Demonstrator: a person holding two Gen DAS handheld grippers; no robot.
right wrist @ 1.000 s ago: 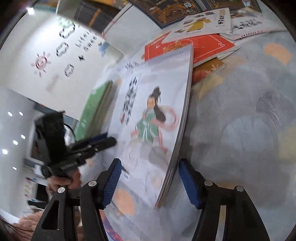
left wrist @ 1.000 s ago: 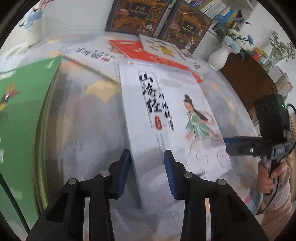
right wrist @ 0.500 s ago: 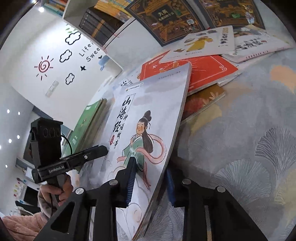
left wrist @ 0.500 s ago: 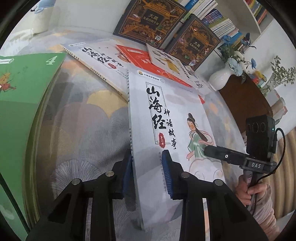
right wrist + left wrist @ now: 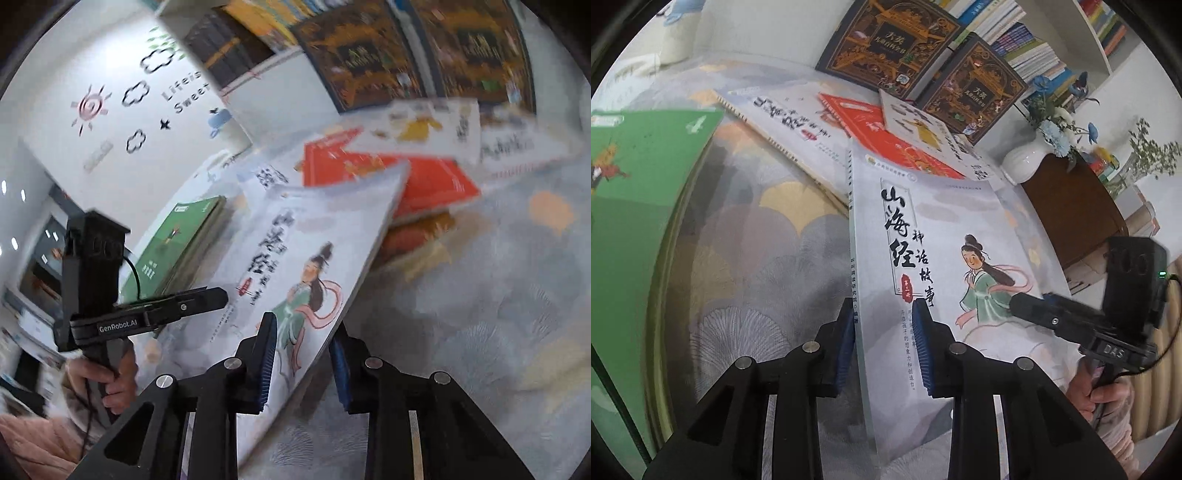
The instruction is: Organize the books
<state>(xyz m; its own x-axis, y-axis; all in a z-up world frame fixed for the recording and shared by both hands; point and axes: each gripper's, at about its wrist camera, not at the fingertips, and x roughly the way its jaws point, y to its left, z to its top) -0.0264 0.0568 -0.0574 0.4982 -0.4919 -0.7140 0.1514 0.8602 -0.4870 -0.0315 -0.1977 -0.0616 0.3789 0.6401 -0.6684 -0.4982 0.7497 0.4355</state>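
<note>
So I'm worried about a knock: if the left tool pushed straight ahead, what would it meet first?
Probably the red book beyond the white storybook it grips; depth is unclear.

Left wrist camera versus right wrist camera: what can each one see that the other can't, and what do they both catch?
Only the left wrist view shows the white vase of blue flowers on a dark wooden cabinet. Only the right wrist view shows the wall drawings of a sun and clouds. Both show the white storybook gripped by the left gripper and right gripper, the green book and the red book.
</note>
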